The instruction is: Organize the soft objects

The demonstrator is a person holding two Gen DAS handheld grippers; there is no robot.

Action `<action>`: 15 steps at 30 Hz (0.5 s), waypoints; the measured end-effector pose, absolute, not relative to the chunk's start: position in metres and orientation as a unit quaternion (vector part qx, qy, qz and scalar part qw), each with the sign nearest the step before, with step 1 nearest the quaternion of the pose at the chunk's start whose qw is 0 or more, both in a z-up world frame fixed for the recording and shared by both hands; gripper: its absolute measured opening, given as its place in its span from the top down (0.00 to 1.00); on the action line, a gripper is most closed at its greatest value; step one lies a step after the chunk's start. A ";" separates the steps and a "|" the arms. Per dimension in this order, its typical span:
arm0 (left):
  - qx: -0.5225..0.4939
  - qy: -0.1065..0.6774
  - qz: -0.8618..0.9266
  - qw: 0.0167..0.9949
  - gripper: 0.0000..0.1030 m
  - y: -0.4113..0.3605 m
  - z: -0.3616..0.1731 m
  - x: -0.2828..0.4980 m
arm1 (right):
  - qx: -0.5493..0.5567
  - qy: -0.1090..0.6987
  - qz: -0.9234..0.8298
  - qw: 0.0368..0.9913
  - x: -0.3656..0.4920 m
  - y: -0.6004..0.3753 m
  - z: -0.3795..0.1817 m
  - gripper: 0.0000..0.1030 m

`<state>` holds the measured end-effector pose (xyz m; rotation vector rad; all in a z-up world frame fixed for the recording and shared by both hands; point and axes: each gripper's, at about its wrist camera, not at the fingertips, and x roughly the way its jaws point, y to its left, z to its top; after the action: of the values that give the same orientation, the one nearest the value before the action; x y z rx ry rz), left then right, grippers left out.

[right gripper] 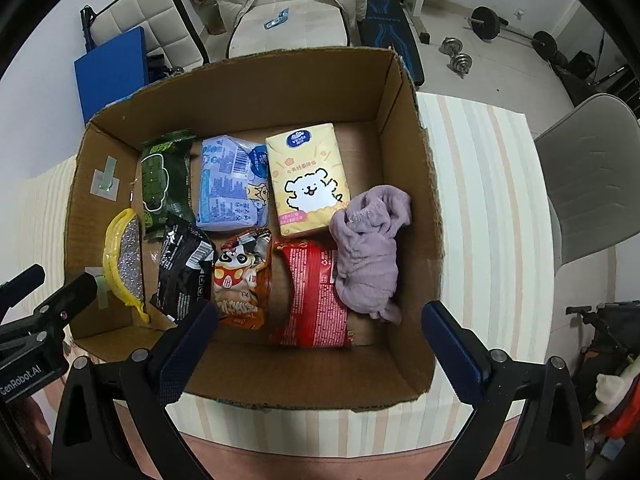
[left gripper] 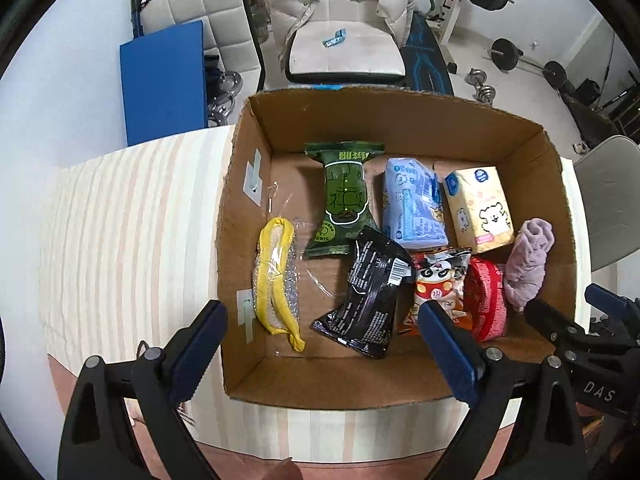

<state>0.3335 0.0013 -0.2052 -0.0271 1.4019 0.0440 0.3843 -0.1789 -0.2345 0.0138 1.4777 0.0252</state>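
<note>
An open cardboard box [left gripper: 400, 120] [right gripper: 248, 80] holds several soft items: a yellow-rimmed scrubber [left gripper: 276, 280] [right gripper: 122, 256], a green pack [left gripper: 344, 196] [right gripper: 164, 176], a black pouch [left gripper: 368, 296] [right gripper: 182, 268], a blue tissue pack [left gripper: 414, 204] [right gripper: 232, 184], a yellow tissue pack [left gripper: 478, 208] [right gripper: 306, 180], a panda snack bag [left gripper: 438, 280] [right gripper: 242, 280], a red pack [left gripper: 486, 296] [right gripper: 314, 296] and a lilac cloth [left gripper: 528, 260] [right gripper: 370, 248]. My left gripper [left gripper: 322, 348] is open and empty above the box's near wall. My right gripper [right gripper: 320, 352] is open and empty there too.
The box stands on a striped tablecloth [left gripper: 132, 220] [right gripper: 488, 200]. A white chair [right gripper: 596, 184] stands to the right. Beyond the table are a blue board [left gripper: 164, 84], a padded seat with a white jacket [left gripper: 340, 20] and gym weights [right gripper: 486, 22].
</note>
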 end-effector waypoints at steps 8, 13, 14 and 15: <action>-0.021 0.604 0.024 0.797 0.05 -0.002 -0.146 0.295 | 0.011 0.637 0.017 0.770 0.353 -0.182 -0.182 0.00; -0.020 0.565 0.022 0.825 0.05 -0.007 -0.101 0.260 | 0.011 0.601 0.026 0.799 0.314 -0.185 -0.130 0.00; -0.016 0.559 0.024 0.829 0.05 -0.008 -0.092 0.251 | 0.011 0.595 0.028 0.803 0.306 -0.186 -0.119 0.00; -0.015 0.553 0.025 0.833 0.05 -0.009 -0.085 0.244 | 0.013 0.589 0.032 0.807 0.298 -0.187 -0.111 0.00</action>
<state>0.2440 -0.0085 -0.0847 -0.0323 1.1716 0.0526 0.2978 -0.1868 -0.1107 0.0284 1.2608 0.0680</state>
